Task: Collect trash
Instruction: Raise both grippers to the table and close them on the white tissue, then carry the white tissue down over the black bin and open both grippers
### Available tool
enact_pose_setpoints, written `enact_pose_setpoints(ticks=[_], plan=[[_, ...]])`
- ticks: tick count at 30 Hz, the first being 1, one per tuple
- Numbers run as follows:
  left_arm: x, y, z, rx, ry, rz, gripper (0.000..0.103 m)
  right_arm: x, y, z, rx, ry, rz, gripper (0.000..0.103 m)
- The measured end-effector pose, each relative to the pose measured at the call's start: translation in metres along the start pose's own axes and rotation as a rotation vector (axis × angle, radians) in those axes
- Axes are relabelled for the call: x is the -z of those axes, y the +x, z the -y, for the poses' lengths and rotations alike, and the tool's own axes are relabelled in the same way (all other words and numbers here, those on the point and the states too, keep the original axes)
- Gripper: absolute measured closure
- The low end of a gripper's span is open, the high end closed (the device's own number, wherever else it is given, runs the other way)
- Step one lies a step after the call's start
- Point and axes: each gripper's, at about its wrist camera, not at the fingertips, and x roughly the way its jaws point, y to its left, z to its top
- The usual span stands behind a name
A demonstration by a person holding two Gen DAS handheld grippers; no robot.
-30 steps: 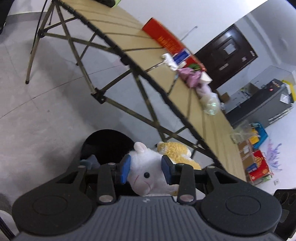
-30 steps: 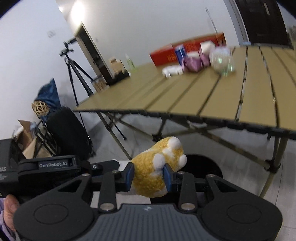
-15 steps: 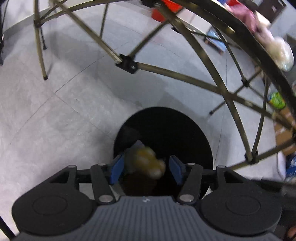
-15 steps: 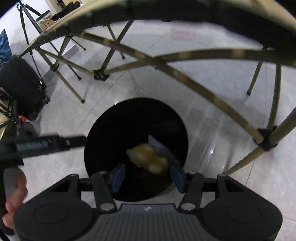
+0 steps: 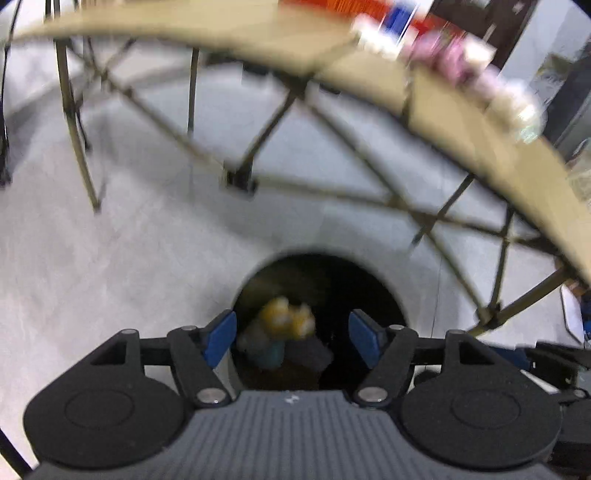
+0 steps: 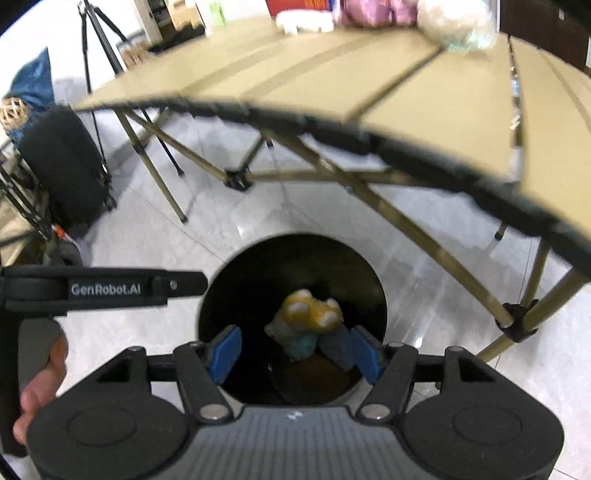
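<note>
I'm standing over the floor beside the folding desk (image 6: 424, 92), which is still carrying clutter at its far end: a pink bundle (image 6: 369, 13), a white piece (image 6: 304, 20) and a crumpled clear wad (image 6: 458, 26). The black bin (image 6: 291, 254) is sitting on the floor just under the desk's near edge. Inside it the yellow plush toy (image 6: 312, 314) is lying on top of a paler plush and other bits, free of both tools.

My left gripper (image 5: 291, 338) and right gripper (image 6: 295, 350) are both pointing down into the bin mouth; their blue fingers (image 6: 225, 350) have just been opening and are standing spread with nothing pinched between them. My left hand (image 6: 40, 384) is showing at the edge of the right view, wrapped on its handle.

Drop looks finished. To do it well I'm judging: keep fingers wide, lift straight clear of the rim, don't clip the desk edge overhead, then head for the remaining clutter.
</note>
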Motion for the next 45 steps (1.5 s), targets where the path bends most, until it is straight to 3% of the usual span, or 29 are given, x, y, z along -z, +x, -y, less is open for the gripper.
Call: enact_pose_setpoints(ticks=[3, 7, 9, 13, 16, 19, 21, 22, 24, 26, 27, 33, 38, 42, 45], plan=[[-0.009, -0.043, 0.005, 0.054, 0.052, 0.166, 0.033, -0.006, -0.046, -0.009, -0.125, -0.003, 0.105, 0.039], [-0.040, -0.081, 0.014, 0.183, 0.054, 0.305, 0.031, -0.030, -0.113, -0.003, -0.233, -0.013, 0.340, 0.040], [-0.068, -0.085, 0.022, 0.218, 0.061, 0.336, 0.031, -0.054, -0.129, 0.009, -0.175, -0.034, 0.452, 0.040], [-0.134, -0.057, 0.050, 0.119, 0.149, 0.415, 0.033, -0.128, -0.115, 0.046, 0.038, -0.029, 0.569, 0.044], [-0.180, -0.012, 0.059, 0.058, 0.181, 0.402, 0.032, -0.185, -0.074, 0.071, 0.150, -0.050, 0.564, 0.047], [-0.215, 0.036, 0.056, -0.009, 0.096, 0.367, 0.032, -0.228, -0.027, 0.096, 0.228, -0.014, 0.505, 0.047], [-0.228, 0.058, 0.052, 0.035, 0.053, 0.323, 0.033, -0.242, -0.005, 0.108, 0.208, 0.014, 0.495, 0.049], [-0.233, 0.068, 0.052, 0.041, 0.042, 0.304, 0.034, -0.246, 0.002, 0.114, 0.188, 0.020, 0.491, 0.060], [-0.236, 0.077, 0.055, 0.046, 0.052, 0.289, 0.043, -0.246, 0.011, 0.119, 0.192, 0.048, 0.498, 0.078], [-0.235, 0.082, 0.059, 0.085, 0.092, 0.270, 0.068, -0.243, 0.015, 0.118, 0.185, 0.055, 0.525, 0.081], [-0.234, 0.084, 0.061, 0.093, 0.113, 0.260, 0.092, -0.242, 0.020, 0.113, 0.185, 0.055, 0.527, 0.083], [-0.225, 0.065, 0.061, 0.149, 0.105, 0.313, 0.095, -0.237, -0.005, 0.095, 0.166, 0.031, 0.571, 0.088], [-0.208, -0.002, 0.058, 0.208, 0.138, 0.379, 0.095, -0.216, -0.063, 0.070, 0.089, -0.002, 0.619, 0.088], [-0.155, -0.066, 0.045, 0.214, 0.165, 0.393, 0.095, -0.159, -0.109, 0.040, -0.004, -0.051, 0.618, 0.087], [-0.099, -0.096, 0.029, 0.231, 0.155, 0.350, 0.095, -0.104, -0.125, 0.014, -0.068, -0.094, 0.575, 0.087]])
